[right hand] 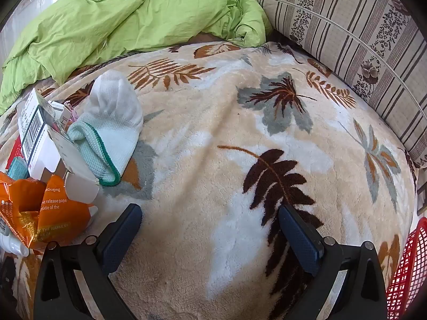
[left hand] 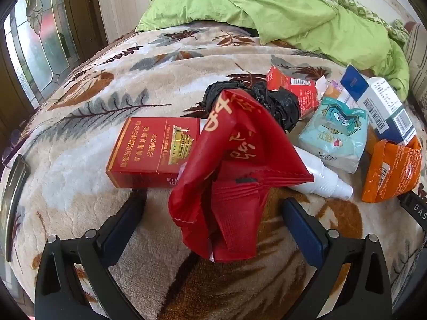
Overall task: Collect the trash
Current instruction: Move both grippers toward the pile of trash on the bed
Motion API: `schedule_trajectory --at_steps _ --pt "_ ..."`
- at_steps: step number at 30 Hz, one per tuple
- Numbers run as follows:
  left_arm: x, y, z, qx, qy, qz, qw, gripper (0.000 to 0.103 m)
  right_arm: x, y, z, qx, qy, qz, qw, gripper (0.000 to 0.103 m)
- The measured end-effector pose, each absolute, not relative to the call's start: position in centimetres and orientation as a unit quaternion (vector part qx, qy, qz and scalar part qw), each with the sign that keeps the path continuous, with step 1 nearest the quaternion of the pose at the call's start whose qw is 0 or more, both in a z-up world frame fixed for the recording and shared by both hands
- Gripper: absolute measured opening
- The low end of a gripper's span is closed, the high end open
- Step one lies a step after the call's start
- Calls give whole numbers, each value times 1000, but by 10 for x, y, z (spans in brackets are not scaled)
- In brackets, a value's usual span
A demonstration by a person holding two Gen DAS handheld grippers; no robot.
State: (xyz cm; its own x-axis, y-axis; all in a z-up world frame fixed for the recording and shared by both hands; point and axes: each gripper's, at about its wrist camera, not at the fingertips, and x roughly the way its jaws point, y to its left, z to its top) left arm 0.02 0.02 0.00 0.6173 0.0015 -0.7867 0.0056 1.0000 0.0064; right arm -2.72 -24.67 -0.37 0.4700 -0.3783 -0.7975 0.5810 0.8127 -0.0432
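Both tools gape empty over the bed: the left tool [left hand: 213,208] straddles a limp red wrapper [left hand: 234,165] that may slip out, the right tool [right hand: 209,218] nothing.

On the bed blanket [left hand: 80,146], a wrapper [left hand: 234,176] lies over a cigarette box [left hand: 149,154] at its left and a spray bottle [left hand: 323,176] at its right, a sock [right hand: 112,122] further right.

You're looking at a leaf-patterned blanket [right hand: 213,133] with a crumpled green quilt [right hand: 120,26] behind it, a striped pillow [right hand: 347,40] at right (floral bands), and a white sock [right hand: 114,122].
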Motion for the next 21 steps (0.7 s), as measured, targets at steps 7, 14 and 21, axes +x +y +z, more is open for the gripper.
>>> schedule_trajectory --at_steps 7,14,21 --pt "-6 -3 2 35 430 7 902 103 -26 -243 -5 123 434 -277 848 102" --pt "-35 2 20 16 421 -31 907 103 -32 -250 10 122 470 -180 855 102" --pt "-91 3 62 44 340 -45 938 103 -94 -250 55 107 403 -170 893 102"
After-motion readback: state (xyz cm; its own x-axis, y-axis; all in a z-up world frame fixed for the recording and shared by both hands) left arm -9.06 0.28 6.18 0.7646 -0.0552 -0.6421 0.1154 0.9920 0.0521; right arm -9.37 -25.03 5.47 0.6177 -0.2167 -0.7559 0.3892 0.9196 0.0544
